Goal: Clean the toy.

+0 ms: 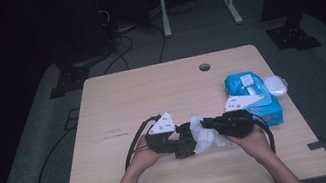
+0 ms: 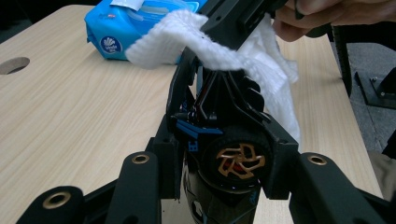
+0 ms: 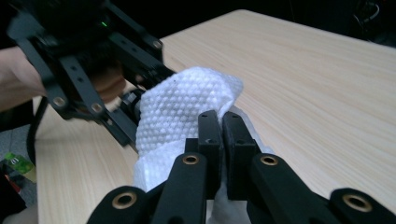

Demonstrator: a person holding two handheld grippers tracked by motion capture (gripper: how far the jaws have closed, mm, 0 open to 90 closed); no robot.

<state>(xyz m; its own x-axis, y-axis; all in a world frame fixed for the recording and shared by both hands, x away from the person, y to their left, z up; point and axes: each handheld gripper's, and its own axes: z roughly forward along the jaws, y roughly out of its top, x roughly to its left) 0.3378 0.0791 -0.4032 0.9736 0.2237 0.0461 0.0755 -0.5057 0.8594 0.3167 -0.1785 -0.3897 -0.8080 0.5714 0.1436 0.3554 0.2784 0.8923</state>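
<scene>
We pinch the soft, light wipe [image 3: 187,112] at centre frame in our clenched right gripper [image 3: 223,135]; our left gripper [image 2: 219,186] clamps a black gadget [image 2: 224,135].

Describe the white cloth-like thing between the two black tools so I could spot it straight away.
Start at the wooden table, then go to its near edge, where two hands hold black grippers. Between them is a crumpled white wipe, pinched in the right gripper. Its dimpled, soft texture sets it apart from the glossy blue wipes pack to the right.
</scene>
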